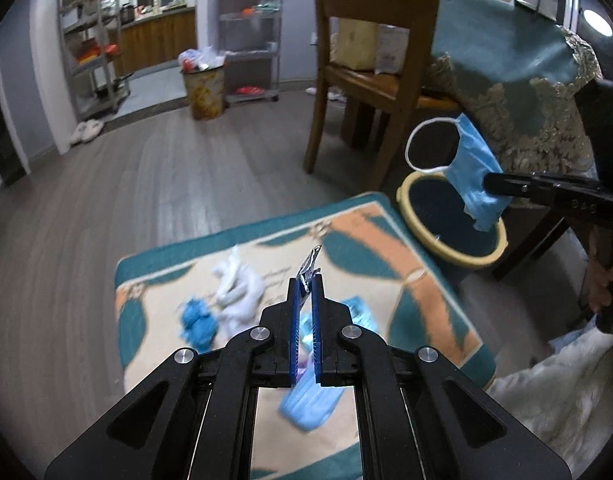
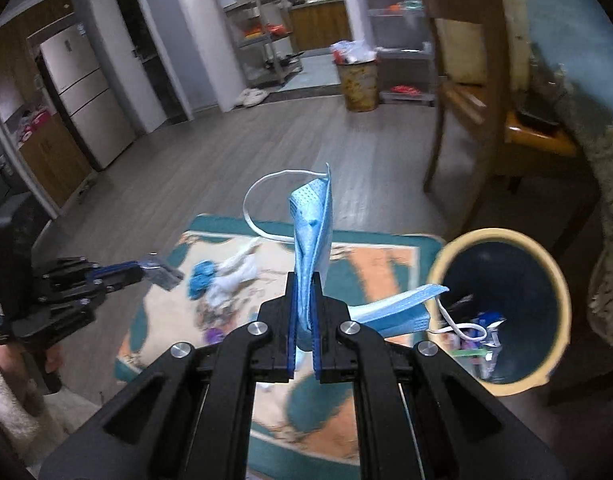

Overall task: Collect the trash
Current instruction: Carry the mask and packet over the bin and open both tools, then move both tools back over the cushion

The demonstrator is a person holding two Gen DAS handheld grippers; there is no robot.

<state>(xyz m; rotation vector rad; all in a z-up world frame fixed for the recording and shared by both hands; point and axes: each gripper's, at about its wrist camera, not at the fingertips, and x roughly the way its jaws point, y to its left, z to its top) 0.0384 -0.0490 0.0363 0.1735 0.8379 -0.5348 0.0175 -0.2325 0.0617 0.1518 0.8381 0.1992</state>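
Blue pleated face mask [image 2: 310,236] pinched tight in right gripper [image 2: 304,280], near the round yellow-rimmed dark bin [image 2: 502,390] but not over it; left gripper [image 1: 305,280] clamps a crinkled silver foil wrapper [image 1: 309,266] above patterned teal rug [image 1: 410,252]; risk: mask's dangling ear loop snags the rim, or early release drops trash on rug

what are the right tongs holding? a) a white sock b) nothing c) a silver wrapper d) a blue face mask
d: the right tongs are shut on a blue face mask, its white ear loop hanging out to one side, close to the yellow-rimmed bin.
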